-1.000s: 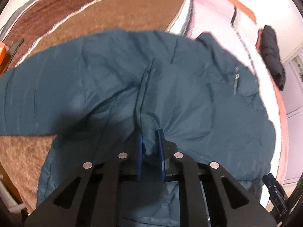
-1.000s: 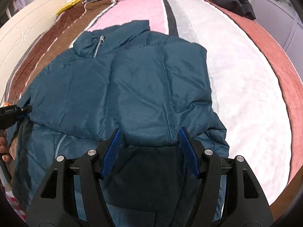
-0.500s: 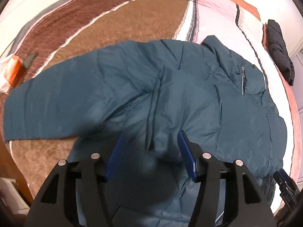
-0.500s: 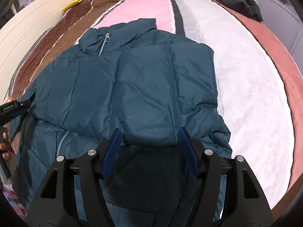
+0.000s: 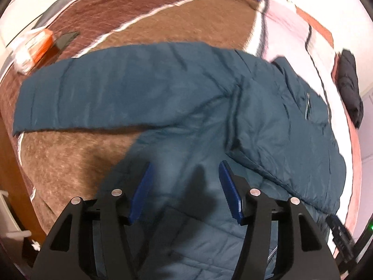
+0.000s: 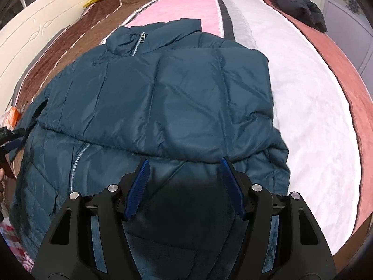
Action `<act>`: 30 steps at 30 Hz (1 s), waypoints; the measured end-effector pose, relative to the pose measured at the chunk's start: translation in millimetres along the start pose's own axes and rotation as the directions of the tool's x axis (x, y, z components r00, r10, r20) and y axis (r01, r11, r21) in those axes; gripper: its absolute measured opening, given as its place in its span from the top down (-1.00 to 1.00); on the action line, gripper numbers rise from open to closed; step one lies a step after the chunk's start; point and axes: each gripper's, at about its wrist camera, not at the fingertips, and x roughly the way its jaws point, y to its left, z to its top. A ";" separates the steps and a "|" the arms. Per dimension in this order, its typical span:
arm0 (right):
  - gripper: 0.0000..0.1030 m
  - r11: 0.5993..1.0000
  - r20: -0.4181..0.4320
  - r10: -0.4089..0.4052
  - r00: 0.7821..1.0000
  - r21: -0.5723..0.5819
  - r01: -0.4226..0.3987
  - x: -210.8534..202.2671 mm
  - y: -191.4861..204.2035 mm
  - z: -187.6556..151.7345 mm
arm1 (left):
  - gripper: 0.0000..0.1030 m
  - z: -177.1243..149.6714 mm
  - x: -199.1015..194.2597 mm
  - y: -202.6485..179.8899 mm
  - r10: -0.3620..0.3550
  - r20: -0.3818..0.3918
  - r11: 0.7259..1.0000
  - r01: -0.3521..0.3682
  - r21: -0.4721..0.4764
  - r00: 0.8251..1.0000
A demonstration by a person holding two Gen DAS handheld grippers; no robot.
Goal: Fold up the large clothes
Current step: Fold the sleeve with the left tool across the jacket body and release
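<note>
Left hand-held gripper (image 5: 184, 186): jaws apart, empty, above jacket (image 5: 268, 135) hem.
Right hand-held gripper (image 6: 184, 186): jaws apart, empty.
Jacket: flat on bed (image 6: 303, 93), one sleeve folded across.
Risk: outstretched sleeve (image 5: 93, 93) missed; slippery fabric sliding, fold undone.

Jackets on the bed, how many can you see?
2. A teal jacket lies spread below both grippers; a black jacket sits bunched at the far edge of the bed. Others may lie outside the views.

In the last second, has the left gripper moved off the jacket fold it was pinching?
Yes. The left gripper has let go and backed toward the jacket hem, away from the striped blanket.
</note>
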 end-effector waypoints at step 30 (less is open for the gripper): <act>-0.22 0.992 0.017 0.005 1.000 -0.126 -0.002 4.5 89.4 23.4 | -0.37 32.6 40.7 233.2 -0.164 0.098 0.712 0.187 -0.677 0.982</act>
